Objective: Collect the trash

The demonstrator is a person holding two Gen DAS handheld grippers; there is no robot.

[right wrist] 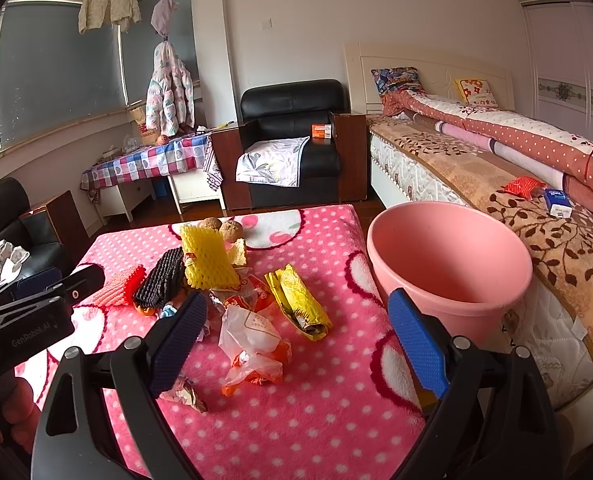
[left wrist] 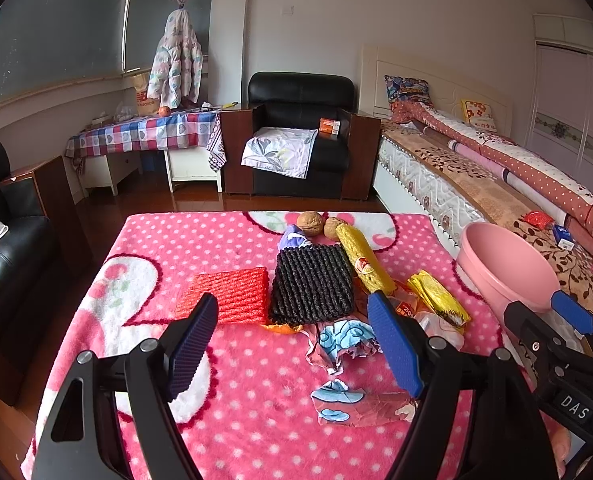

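Trash lies on a pink dotted blanket (left wrist: pixel 236 248) (right wrist: pixel 328 400): a red foam net (left wrist: pixel 228 294) (right wrist: pixel 116 286), a black foam net (left wrist: pixel 312 282) (right wrist: pixel 160 278), a yellow foam net (left wrist: pixel 366 260) (right wrist: pixel 206 258), a yellow wrapper (left wrist: pixel 438 298) (right wrist: pixel 300 304), a clear plastic bag (right wrist: pixel 252 346), torn blue-patterned wrappers (left wrist: pixel 346 340) and two walnuts (left wrist: pixel 310 223) (right wrist: pixel 220 227). A pink bucket (left wrist: pixel 508 268) (right wrist: pixel 452 256) stands at the right. My left gripper (left wrist: pixel 292 344) is open above the torn wrappers. My right gripper (right wrist: pixel 296 344) is open over the plastic bag, holding nothing.
A bed (right wrist: pixel 496 168) with floral and dotted quilts runs along the right. A black armchair (left wrist: pixel 300 136) faces me across the wooden floor. A checked-cloth table (left wrist: pixel 144 134) stands at the far left, and a black sofa (left wrist: pixel 4 256) is close on the left.
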